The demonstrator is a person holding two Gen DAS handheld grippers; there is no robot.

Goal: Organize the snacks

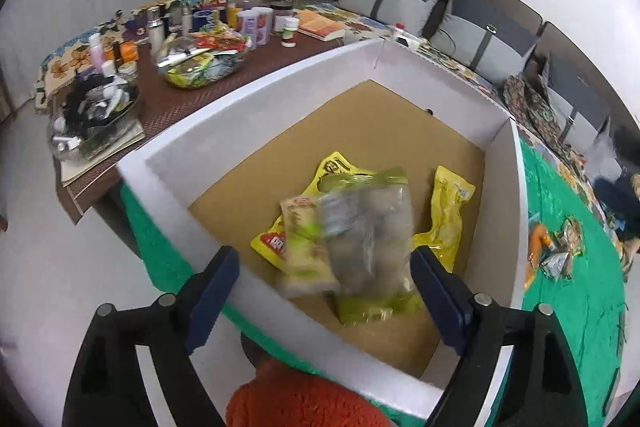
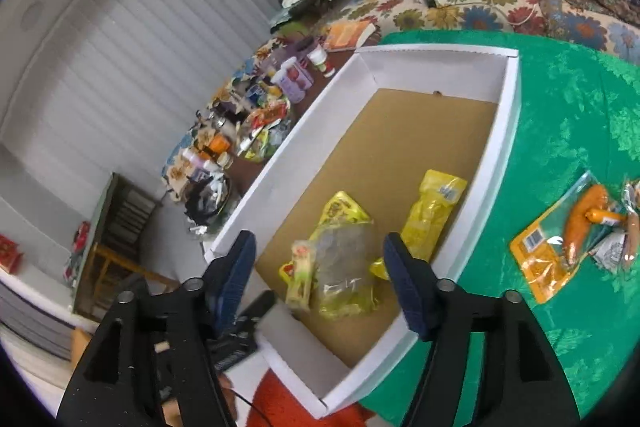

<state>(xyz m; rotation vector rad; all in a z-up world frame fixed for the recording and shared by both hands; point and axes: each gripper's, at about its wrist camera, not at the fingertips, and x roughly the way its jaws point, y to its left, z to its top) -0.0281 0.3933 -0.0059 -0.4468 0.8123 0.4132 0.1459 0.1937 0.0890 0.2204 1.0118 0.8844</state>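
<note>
Lying in the white-walled cardboard box (image 1: 256, 99), four crinkly snack packets (image 2: 344, 267) (mostly yellow); left gripper (image 1: 324, 291) and right gripper (image 2: 320, 279) both released, empty.

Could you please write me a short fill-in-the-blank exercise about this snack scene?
1. The box has white walls and a ____ floor.
2. The cloth under the box is ____.
3. The orange packet lies ____ the box.
4. Both the left gripper and right gripper hold ____.

Missing words: brown; green; outside; nothing
</note>
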